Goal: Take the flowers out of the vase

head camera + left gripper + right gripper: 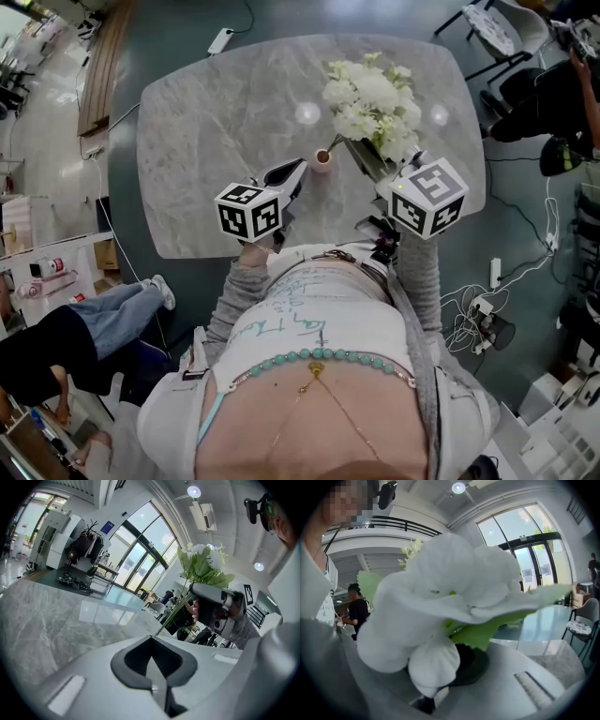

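The right tongs (401, 164) are clamping the flowers (370, 103) low on the bunch. In the right gripper view, white petals and a green leaf (478, 632) are lying directly over the tongs (454, 667) and are covering most of the pads. In the left gripper view, the right tongs (201, 595) are closing around the stems (176, 611), with the blooms (204, 562) standing above them.

The left tongs (298, 169) are hovering above the bench (216, 122) with the jaws pressed together and nothing between them. The dark pads (140, 660) are meeting along a single seam.

The vase (322, 159) is standing upright on the bench, just beside the tip of the left tongs and between the two grippers. The flower heads are leaning up and to the right of the vase, over the far half of the bench. The stems are running down toward the vase. In the left gripper view their lower ends are passing behind the tip of the left tongs (152, 639), so it is not possible to tell whether they are inside the vase or just clear of it.
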Demonstrator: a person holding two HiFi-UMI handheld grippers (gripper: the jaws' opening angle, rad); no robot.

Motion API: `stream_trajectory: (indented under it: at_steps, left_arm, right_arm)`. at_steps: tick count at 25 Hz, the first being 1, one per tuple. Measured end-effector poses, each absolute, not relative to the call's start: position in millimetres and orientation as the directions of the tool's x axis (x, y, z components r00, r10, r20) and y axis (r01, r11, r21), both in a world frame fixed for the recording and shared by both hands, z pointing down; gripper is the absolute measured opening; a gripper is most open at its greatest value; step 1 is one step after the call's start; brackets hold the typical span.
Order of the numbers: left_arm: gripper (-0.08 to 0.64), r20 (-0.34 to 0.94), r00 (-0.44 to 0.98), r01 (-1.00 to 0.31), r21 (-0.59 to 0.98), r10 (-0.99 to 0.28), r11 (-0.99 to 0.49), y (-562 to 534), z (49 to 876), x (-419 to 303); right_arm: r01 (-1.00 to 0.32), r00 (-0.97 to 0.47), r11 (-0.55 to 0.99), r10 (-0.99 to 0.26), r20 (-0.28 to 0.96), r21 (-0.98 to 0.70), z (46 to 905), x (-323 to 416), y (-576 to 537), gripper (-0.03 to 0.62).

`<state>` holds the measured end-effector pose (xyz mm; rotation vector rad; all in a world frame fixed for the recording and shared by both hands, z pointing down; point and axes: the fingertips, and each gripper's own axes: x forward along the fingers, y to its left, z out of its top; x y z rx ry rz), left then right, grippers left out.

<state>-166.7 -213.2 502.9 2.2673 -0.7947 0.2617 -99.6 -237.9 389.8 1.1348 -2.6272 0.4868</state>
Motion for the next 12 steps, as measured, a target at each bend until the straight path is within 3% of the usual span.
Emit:
stream_trajectory:
  at_steps: [12]
  left_arm:
    - [0.0,0.399,0.789,-0.612,0.564,-0.466,-0.554,-213,509,-165]
  right_arm:
    - [-0.729,-0.679,0.656,-0.661,0.319,-0.195,371,-104,-234,0.038]
